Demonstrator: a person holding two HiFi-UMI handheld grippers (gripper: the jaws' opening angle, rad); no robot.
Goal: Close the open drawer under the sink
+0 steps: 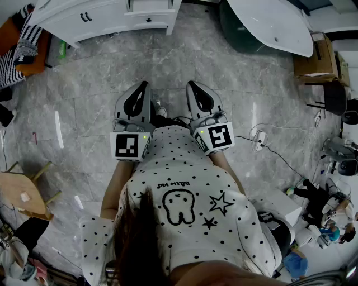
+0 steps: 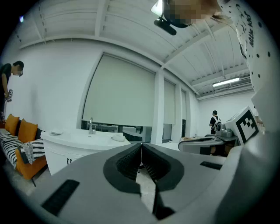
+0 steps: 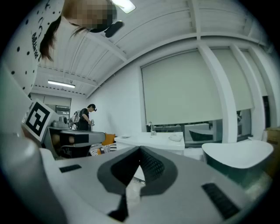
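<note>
sink cabinet [image 1: 106, 17] ahead left | bathtub [image 1: 271, 22] ahead right | sofa [image 1: 34, 60] left of cabinet | box [image 1: 313, 61] right of bathtub

- The sink cabinet [image 1: 106, 19] is shining white.
- The floor [image 1: 235, 72] by it is showing grey swirls.
- The shirt [image 1: 184, 167] is showing black dots on white.

Grey marble floor [image 1: 224, 61], white walls [image 2: 52, 87]

Two grippers [image 1: 143, 85] [image 1: 191, 85], one sink cabinet [image 1: 103, 18], one bathtub [image 1: 274, 25]
</note>
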